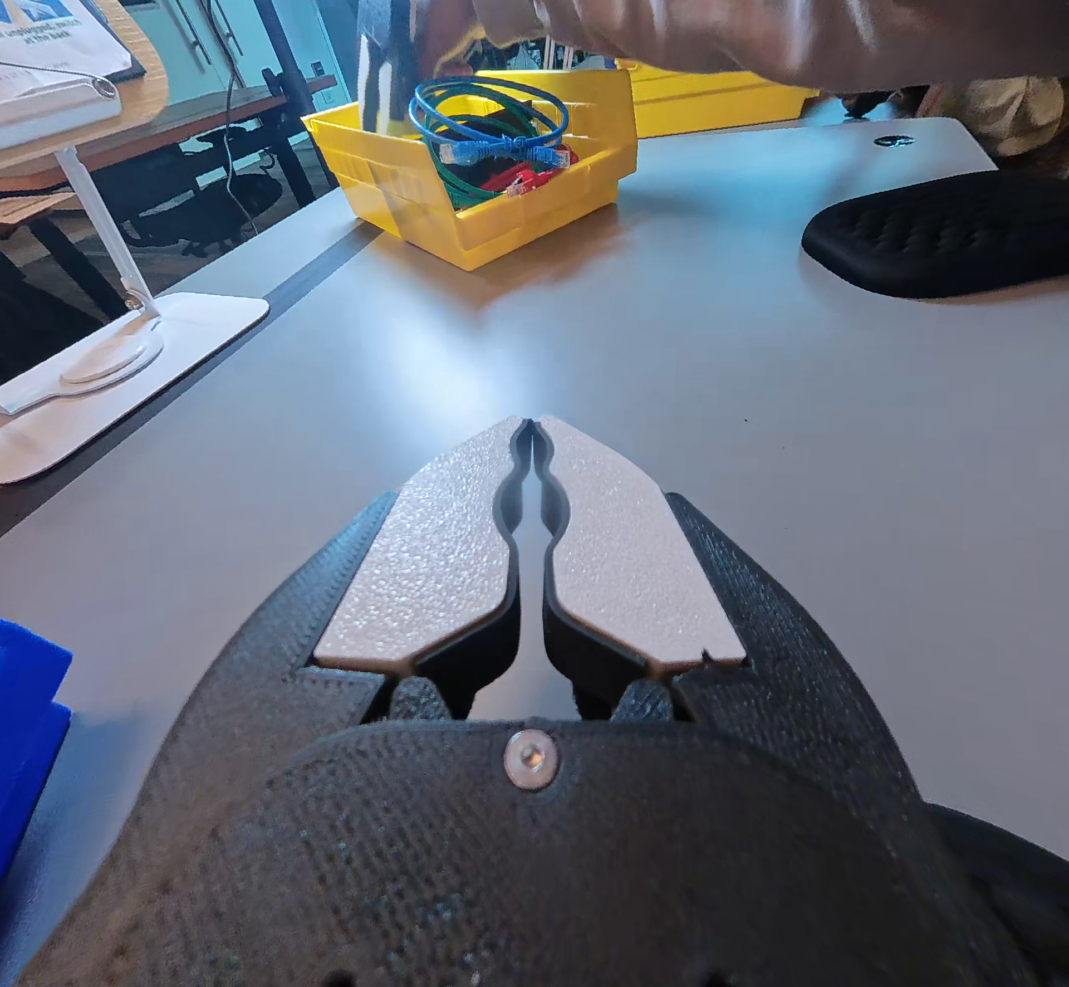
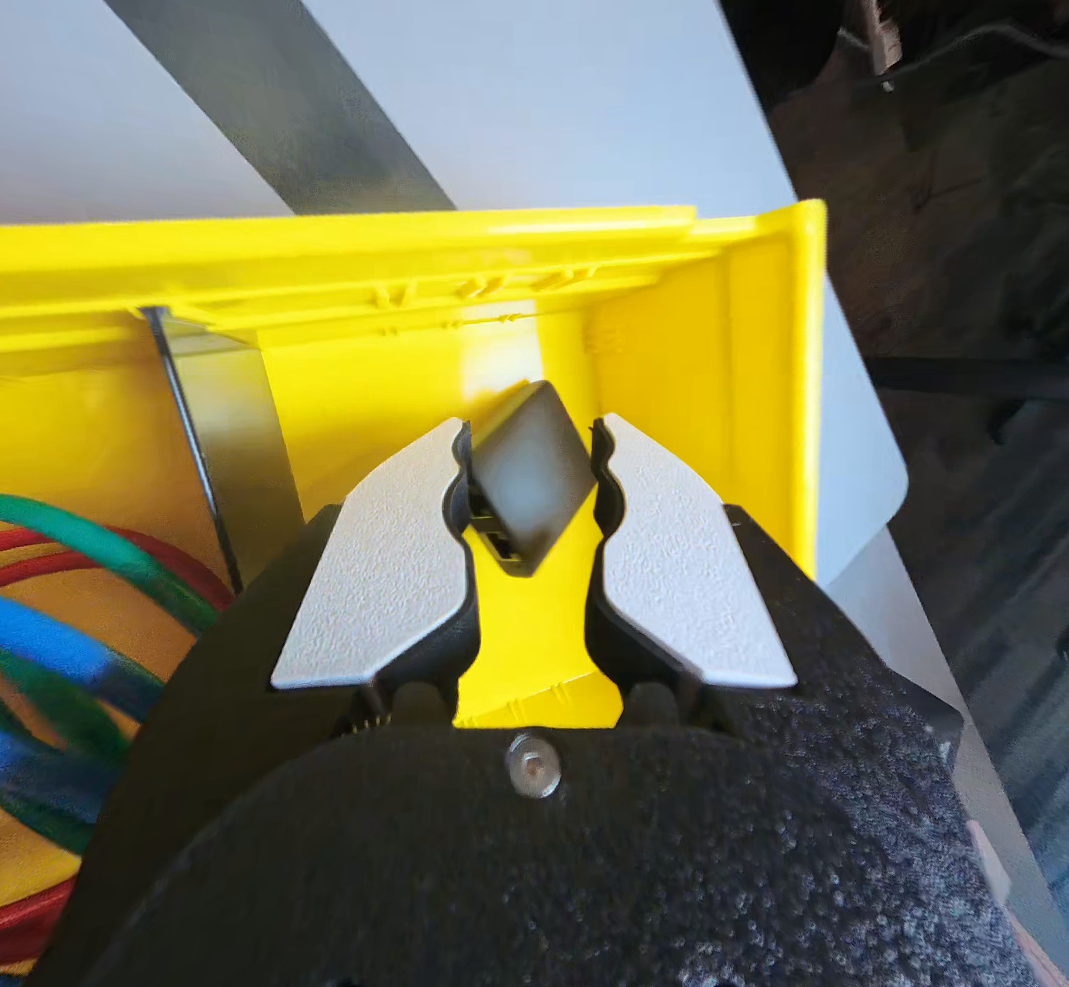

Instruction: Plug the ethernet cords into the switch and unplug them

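A small black switch [image 2: 529, 473] with ports on its lower left side sits between my right gripper's [image 2: 532, 427] fingertips, in the end compartment of a yellow bin [image 2: 405, 247]. The jaws press on its two corners. Coiled green [image 2: 115, 554], red [image 2: 58, 548] and blue [image 2: 52, 647] ethernet cords lie in the neighbouring compartment. In the left wrist view the same bin [image 1: 405, 172] stands at the back of the grey table, holding the blue cord [image 1: 486, 149], with the right gripper [image 1: 379, 85] reaching into its left end. My left gripper [image 1: 533, 424] is shut and empty, low over the table.
A white lamp base [image 1: 144, 334] stands at the left. A black padded rest [image 1: 948, 230] lies at the right. A second yellow bin [image 1: 711, 97] sits behind the first. A blue object [image 1: 29, 728] is at the lower left edge. A clear divider [image 2: 231, 427] splits the bin. My right fingertips sit around 50 cm from my left ones.
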Tool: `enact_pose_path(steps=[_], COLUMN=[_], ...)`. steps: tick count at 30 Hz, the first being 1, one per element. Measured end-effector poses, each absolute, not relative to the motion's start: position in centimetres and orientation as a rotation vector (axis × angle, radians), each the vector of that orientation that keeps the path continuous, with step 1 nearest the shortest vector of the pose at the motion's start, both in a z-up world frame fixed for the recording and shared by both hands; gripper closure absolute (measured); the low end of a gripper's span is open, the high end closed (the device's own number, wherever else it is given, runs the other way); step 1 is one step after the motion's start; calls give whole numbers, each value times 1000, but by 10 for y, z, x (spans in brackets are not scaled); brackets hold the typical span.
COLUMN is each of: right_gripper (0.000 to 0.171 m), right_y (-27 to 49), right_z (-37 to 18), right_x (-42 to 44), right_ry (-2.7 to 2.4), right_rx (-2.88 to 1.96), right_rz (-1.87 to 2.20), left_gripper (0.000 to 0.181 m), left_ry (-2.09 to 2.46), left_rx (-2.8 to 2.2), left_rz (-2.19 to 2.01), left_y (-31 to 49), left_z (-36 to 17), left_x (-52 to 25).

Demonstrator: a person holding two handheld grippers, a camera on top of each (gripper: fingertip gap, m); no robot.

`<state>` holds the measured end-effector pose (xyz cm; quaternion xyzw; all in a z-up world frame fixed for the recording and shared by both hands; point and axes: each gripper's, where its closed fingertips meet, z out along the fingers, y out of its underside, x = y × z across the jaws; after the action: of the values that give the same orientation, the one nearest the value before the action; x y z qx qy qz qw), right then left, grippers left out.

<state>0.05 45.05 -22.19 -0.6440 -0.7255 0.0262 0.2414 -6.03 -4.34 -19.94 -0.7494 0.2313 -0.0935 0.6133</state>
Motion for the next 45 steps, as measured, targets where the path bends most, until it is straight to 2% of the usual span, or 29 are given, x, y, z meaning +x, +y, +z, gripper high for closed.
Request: enact_pose_path(steps=[5,8,15,17,21,25,28,31,33,34,39,43,45], right_gripper=[129,138,144,143,143,140,140,141,157,159,147,138,137], right_y=[443,439,443,422,328,233,212,218,230,235,250,253,256], right_z=[-169,-145,-141,-128,-105,-152,-203,-227,-226,-225,-224,-243,-250], right_x=[-1,12,57,51,46,77,101,99,89,85,64,64,70], right_ry=[-1848,-1825,-1763,-1705,-1708,-1918,-2026,-2037,-2013,-2016,-2034,-2104,-2157], right_rx=[-1759,-1701,-1744,-1697,-1475,-1428,-1439,-1466,-1469,-1488,-1591,-1662,-1629], right_rz=[259,196,-68,76,385,351,102,2,-28,-23,14,-39,-146], left_gripper=[181,181,181,181,181,181,181,181,181,181,181,180,171], left_ry=[558,572,627,608,497,451,478,489,497,507,503,467,439], left_rx=[-1736,-1737,-1738,-1756,-1798,-1812,-1833,-1852,-1862,-1862,-1859,-1874,-1885], left_rz=[-215,-217,-197,-156,-106,-49,-25,-25,-10,5,36,55,134], left_y=[-44,-45,-47,-46,-42,-41,-41,-38,-38,-39,-49,-49,-48], left_z=[-202,-202,-201,-201,-199,-196,-196,-200,-202,-203,-203,-204,-200], left_x=[-56,-53,-41,-44,-61,-73,-73,-71,-70,-70,-76,-89,-104])
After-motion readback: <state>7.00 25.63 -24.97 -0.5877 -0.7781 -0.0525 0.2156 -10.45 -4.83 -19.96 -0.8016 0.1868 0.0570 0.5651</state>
